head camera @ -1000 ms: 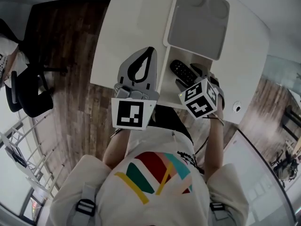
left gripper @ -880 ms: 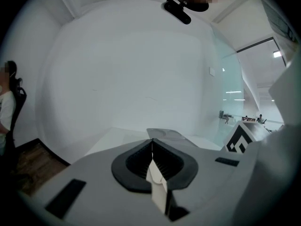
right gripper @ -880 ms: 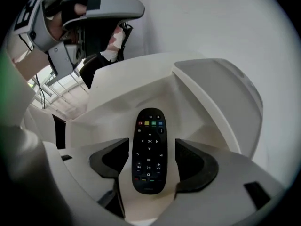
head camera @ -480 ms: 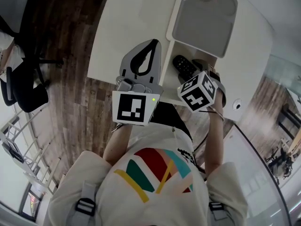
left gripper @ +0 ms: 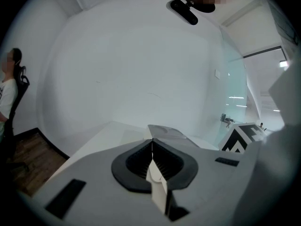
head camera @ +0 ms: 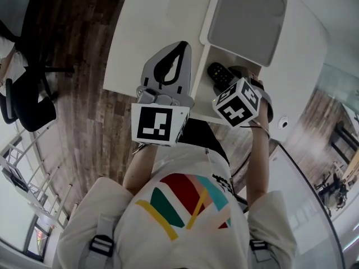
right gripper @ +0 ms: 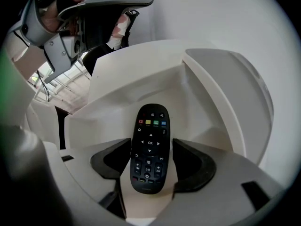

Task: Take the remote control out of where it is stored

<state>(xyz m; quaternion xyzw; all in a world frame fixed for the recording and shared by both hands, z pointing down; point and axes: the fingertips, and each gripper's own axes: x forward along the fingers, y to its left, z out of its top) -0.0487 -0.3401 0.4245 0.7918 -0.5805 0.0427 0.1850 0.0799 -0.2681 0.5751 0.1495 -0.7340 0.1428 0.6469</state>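
Note:
A black remote control [head camera: 219,74] [right gripper: 149,147] lies flat on the floor of an open white compartment [head camera: 205,102] [right gripper: 113,107] at the table's near edge. My right gripper [head camera: 234,78] [right gripper: 150,158] points straight down over it. Its black pads [right gripper: 190,164] flank the remote's lower half, with a thin gap showing on the right side. Those jaws have just been closing with the remote between them. My left gripper [head camera: 179,45] [left gripper: 152,142] hovers over the white table top [head camera: 151,27] left of the compartment, shut with nothing in it.
A grey panel [head camera: 247,18] [right gripper: 230,79] lies just beyond the compartment. A black office chair [head camera: 28,102] stands on the wood floor to the left. A person [left gripper: 7,79] sits at the far left in the left gripper view. A glass wall [head camera: 314,206] runs along the right.
The head view has shifted a little. Both grippers stay about where they were; the right gripper's marker cube has tilted slightly over the remote.

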